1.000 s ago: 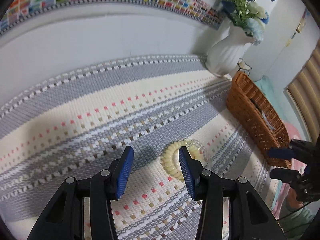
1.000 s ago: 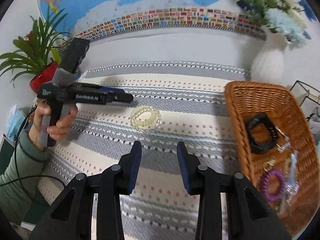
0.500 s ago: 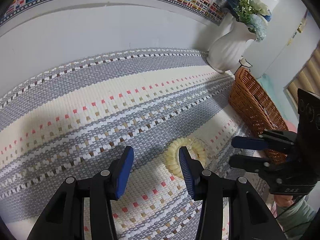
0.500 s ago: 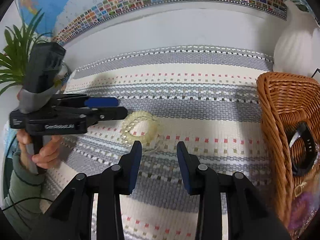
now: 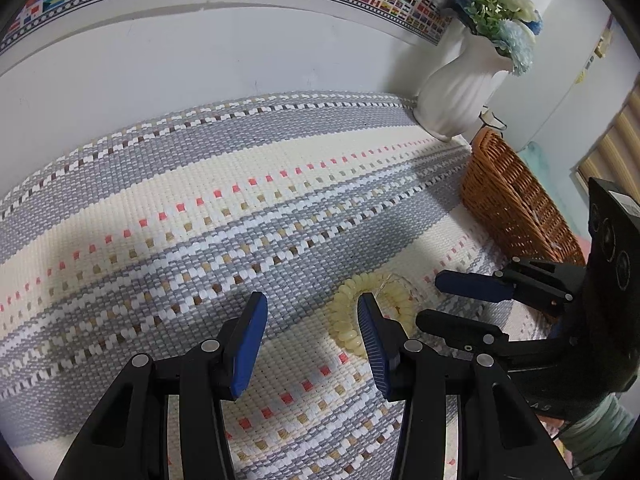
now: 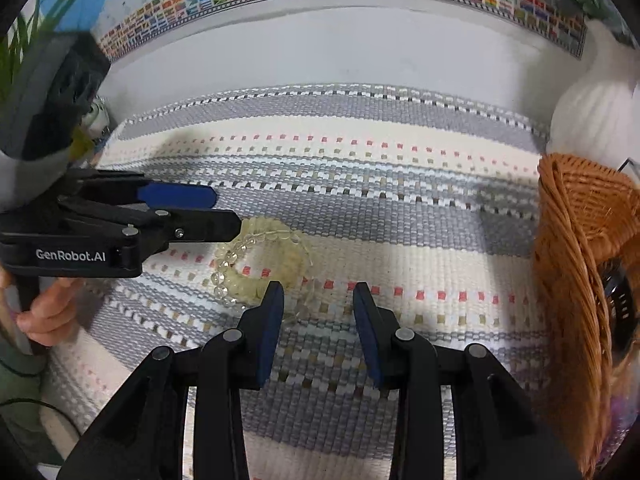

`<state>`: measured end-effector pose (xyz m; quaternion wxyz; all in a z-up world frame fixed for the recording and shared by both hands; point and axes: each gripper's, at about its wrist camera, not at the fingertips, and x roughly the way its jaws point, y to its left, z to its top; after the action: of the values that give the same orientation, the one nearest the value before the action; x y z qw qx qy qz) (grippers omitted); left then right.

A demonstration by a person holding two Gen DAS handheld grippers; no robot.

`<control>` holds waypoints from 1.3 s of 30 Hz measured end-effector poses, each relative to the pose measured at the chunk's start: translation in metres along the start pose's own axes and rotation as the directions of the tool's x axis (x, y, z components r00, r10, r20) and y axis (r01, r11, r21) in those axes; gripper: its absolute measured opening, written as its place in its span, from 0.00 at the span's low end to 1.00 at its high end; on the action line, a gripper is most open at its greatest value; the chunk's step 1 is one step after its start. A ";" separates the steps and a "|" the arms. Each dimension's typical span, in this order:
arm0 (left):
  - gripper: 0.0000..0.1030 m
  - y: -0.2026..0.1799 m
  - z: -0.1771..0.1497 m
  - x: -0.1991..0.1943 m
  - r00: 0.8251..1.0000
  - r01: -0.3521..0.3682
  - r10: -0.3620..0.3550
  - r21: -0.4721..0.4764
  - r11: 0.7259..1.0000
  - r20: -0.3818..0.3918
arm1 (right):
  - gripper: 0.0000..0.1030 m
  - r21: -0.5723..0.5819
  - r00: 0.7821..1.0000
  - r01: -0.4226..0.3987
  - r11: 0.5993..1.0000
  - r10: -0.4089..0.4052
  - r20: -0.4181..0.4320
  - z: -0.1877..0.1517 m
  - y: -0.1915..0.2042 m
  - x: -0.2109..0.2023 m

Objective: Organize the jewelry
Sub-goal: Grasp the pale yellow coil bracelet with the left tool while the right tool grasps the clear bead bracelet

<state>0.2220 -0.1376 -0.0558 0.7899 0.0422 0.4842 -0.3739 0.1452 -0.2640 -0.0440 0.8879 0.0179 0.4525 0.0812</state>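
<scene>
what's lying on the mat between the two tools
The pale bead bracelets, coiled on the striped mat. In the right wrist view they sit between the left tool and the right tool.

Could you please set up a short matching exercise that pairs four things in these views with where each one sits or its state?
Things:
1. pale bracelets
2. wicker basket
3. white vase
4. left gripper

States:
A. open, holding nothing
B. at the mat's far corner, holding flowers
C. lying on the striped mat
D. at the mat's right edge

Pairs: 1-C, 2-D, 3-B, 4-A
</scene>
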 end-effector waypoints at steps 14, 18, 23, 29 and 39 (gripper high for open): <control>0.17 -0.010 -0.001 0.004 0.999 -0.035 0.035 0.035 0.999 0.011 | 0.16 -0.071 0.996 0.089 0.993 -0.089 0.000 -0.020 0.002 -0.013; 0.15 -0.008 -0.003 0.000 0.997 -0.068 0.067 0.048 0.997 0.023 | 0.16 -0.065 0.995 0.101 0.993 -0.102 -0.009 -0.030 -0.004 -0.021; 0.16 -0.005 -0.005 -0.002 0.998 -0.058 0.057 0.044 0.997 0.017 | 0.17 -0.049 0.993 0.114 0.992 -0.115 -0.018 -0.037 -0.013 -0.027; 0.17 -0.014 -0.009 0.001 0.996 -0.087 0.087 0.076 0.993 0.004 | 0.17 -0.033 0.996 0.086 0.996 -0.087 -0.020 -0.034 -0.016 -0.027; 0.10 -0.032 -0.011 0.007 0.976 -0.216 0.214 0.121 0.969 0.030 | 0.08 -0.105 0.992 0.125 0.987 -0.127 -0.010 -0.028 0.004 -0.019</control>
<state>0.1957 -0.1600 -0.0575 0.8256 0.1400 0.4462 -0.3157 0.1114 -0.2639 -0.0448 0.8870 -0.0577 0.4555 0.0484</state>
